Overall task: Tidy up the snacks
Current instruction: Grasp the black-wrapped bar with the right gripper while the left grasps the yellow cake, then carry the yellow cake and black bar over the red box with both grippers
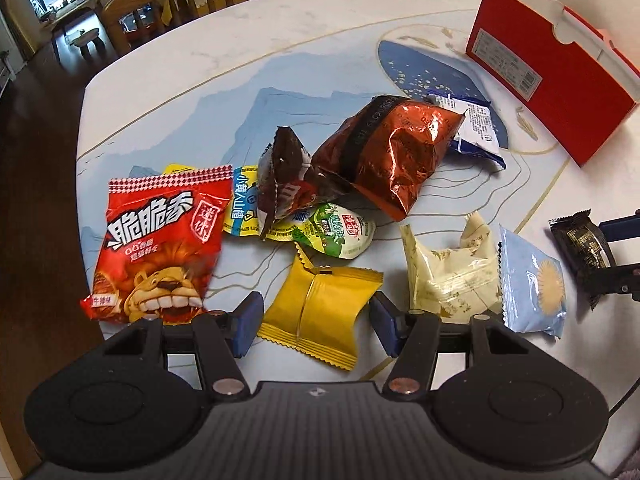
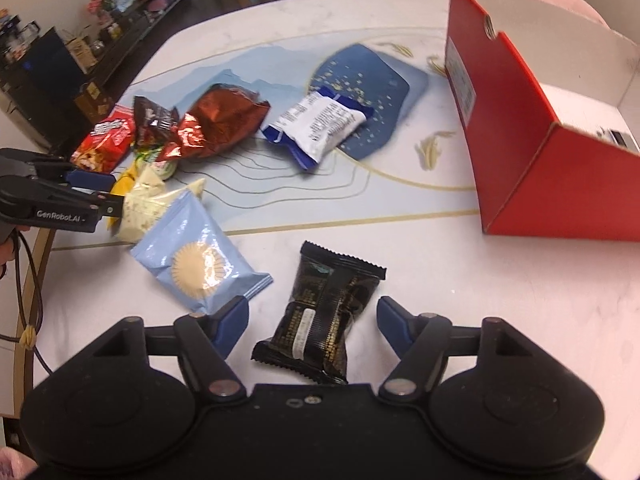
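My left gripper (image 1: pixel 316 304) points down at the table, open, with a yellow packet (image 1: pixel 320 320) lying flat between its blue pads (image 1: pixel 248 320); a small gap shows on each side. My right gripper (image 2: pixel 312 306) also stands open, straddling a black packet (image 2: pixel 324 320) that rests on the table untouched. Left of the yellow packet lies a red lion bag (image 1: pixel 160 240); a cream packet (image 1: pixel 452 276) and a light blue packet (image 1: pixel 532 284) lie to its right. An open red box (image 2: pixel 560 168) stands at the far right.
Behind the yellow packet sit a copper foil bag (image 1: pixel 392 156), a dark brown packet (image 1: pixel 280 180), a green jelly cup (image 1: pixel 340 232) and a blue-and-white packet (image 2: pixel 320 124). The table's left edge (image 1: pixel 84 184) is close to the red bag. Wooden chairs (image 1: pixel 180 4) stand beyond.
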Demonstrator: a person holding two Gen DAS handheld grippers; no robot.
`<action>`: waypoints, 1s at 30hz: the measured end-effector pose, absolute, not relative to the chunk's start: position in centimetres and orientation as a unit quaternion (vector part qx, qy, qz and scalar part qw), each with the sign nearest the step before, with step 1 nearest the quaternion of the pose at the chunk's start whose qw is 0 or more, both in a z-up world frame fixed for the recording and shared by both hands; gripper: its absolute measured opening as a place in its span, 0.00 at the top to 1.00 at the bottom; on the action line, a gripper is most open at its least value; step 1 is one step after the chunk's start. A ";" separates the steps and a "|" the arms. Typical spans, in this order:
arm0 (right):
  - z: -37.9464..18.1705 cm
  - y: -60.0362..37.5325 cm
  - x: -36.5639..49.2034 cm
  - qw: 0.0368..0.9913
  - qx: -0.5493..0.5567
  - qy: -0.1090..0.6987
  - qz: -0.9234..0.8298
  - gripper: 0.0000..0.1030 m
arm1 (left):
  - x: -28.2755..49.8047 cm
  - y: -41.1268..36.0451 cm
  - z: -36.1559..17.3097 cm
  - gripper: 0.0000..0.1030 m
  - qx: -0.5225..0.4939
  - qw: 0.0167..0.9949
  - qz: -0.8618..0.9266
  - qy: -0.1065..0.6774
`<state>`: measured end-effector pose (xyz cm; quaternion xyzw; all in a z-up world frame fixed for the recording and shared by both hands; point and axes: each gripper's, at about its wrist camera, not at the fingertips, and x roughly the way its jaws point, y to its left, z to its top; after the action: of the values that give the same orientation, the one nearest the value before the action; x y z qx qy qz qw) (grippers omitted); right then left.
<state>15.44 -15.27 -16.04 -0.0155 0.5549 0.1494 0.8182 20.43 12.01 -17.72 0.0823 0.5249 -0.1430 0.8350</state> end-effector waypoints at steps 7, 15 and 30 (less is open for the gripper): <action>-16.5 -14.7 15.9 0.817 -0.029 0.558 0.140 0.50 | 20.8 12.1 -17.8 0.48 0.068 0.843 -0.128 0.518; -16.4 -14.7 15.7 0.819 -0.035 0.555 0.140 0.64 | 20.5 11.9 -17.6 0.58 0.039 0.846 -0.102 0.521; -13.2 -16.7 14.6 0.836 -0.024 0.523 0.164 0.70 | 17.9 13.4 -14.4 0.59 -0.035 0.855 -0.034 0.516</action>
<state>14.61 -16.66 -13.16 -0.0242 0.5232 0.1635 0.8361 17.85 13.42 -14.45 -0.0353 0.5160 -0.0339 0.8552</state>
